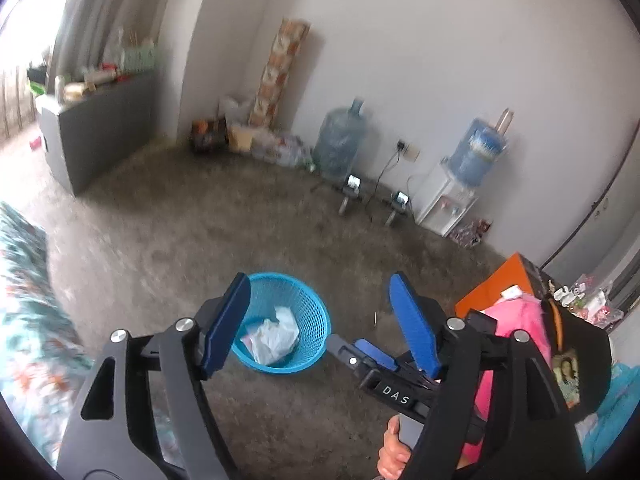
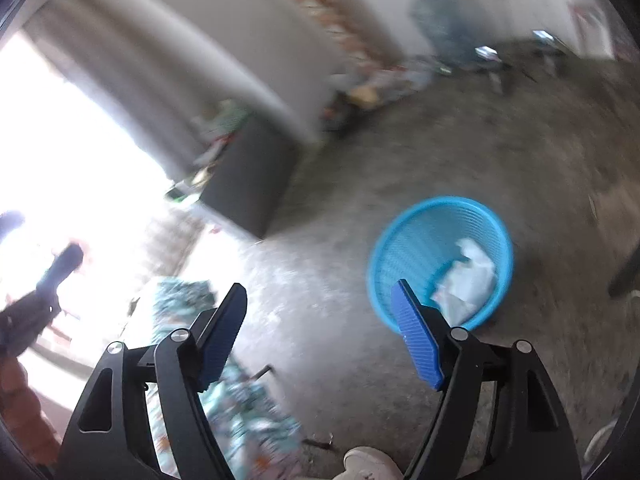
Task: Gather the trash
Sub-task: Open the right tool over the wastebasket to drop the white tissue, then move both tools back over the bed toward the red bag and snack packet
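roughly, then, largest first. grey concrete floor (image 1: 168,240) across most of both views, bare and mottled. pale wall (image 1: 440,60) behind it. dark grey cabinet (image 1: 104,128) at the left of the left wrist view, cluttered on top. floral patterned cloth (image 1: 24,300) along the left edge of that view. two blue water jugs against the wall: one standing on the floor (image 1: 340,140), one tilted atop a white dispenser (image 1: 446,200). orange box (image 1: 496,284) at right with something pink (image 1: 516,324) lying beside it.

blue mesh basket (image 1: 288,320) upright on the floor, seen between the fingers of the left gripper (image 1: 320,320) and beyond them. crumpled white trash (image 1: 276,336) inside the basket, resting against its bottom and inner wall; same basket (image 2: 440,260) and trash (image 2: 468,280) also in the right wrist view, blurred.

left gripper held apart wide, nothing between the blue pads (image 1: 226,320). right gripper (image 2: 320,332) likewise spread wide, empty, right pad (image 2: 416,336) overlapping the basket's near rim in view; contact not determinable. right gripper's tips (image 1: 372,352) and holding hand (image 1: 394,454) also visible in the left wrist view. white shoe (image 2: 368,466) at the bottom edge of the right wrist view.
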The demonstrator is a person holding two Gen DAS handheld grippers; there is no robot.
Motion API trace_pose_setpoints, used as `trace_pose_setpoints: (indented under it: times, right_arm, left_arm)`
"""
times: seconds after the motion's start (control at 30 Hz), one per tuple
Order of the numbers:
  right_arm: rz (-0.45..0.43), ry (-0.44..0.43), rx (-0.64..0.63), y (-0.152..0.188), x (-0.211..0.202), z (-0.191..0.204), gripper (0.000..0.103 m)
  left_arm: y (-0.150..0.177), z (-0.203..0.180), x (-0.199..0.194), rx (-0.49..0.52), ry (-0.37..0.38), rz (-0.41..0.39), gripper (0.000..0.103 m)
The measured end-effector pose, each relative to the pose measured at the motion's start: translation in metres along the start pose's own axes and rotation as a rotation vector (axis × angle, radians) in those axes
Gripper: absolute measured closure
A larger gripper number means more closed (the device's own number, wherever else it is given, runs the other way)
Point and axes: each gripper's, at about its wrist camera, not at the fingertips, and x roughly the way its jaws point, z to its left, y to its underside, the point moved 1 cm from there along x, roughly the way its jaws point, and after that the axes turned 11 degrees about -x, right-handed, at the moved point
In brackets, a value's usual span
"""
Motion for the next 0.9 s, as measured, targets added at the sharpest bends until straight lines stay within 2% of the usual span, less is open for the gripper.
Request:
trace_pose_setpoints:
  times: [0.03, 0.17, 0.27, 0.33, 0.4, 0.6, 0.7, 0.9]
  right_arm:
    - [0.004, -0.017, -0.027, 0.0, -0.005, 0.011, 0.028]
    - [0.014, -0.124, -0.097, 0.003, -0.02, 0.048, 0.025]
    - [0.041, -0.221, -0.093, 0.008, -0.019, 0.068, 0.025]
    - [0.063, -0.257, -0.114, 0.012, -0.019, 0.084, 0.025]
    - [0.082, -0.285, -0.146, 0.017, -0.019, 0.101, 0.025]
    - [0.162, -0.382, -0.195, 0.037, -0.012, 0.141, 0.025]
    - [0.21, -0.421, -0.223, 0.048, -0.01, 0.161, 0.025]
    - [0.251, -0.465, -0.34, 0.071, -0.015, 0.206, 0.025]
  left_arm:
    - [0.002, 0.0, -0.023, 0.003, 0.007, -0.026, 0.024]
    - [0.011, 0.014, -0.102, -0.017, 0.065, -0.071, 0.019]
    - [0.02, 0.04, -0.161, -0.086, 0.041, -0.117, 0.019]
    - [0.027, 0.059, -0.201, -0.127, -0.004, -0.166, 0.019]
    - [0.038, 0.083, -0.247, -0.162, -0.085, -0.251, 0.018]
    - [0.08, 0.14, -0.345, -0.301, -0.231, -0.435, 0.019]
    - [0.105, 0.159, -0.367, -0.351, -0.28, -0.465, 0.019]
    - [0.131, 0.192, -0.366, -0.447, -0.303, -0.431, 0.019]
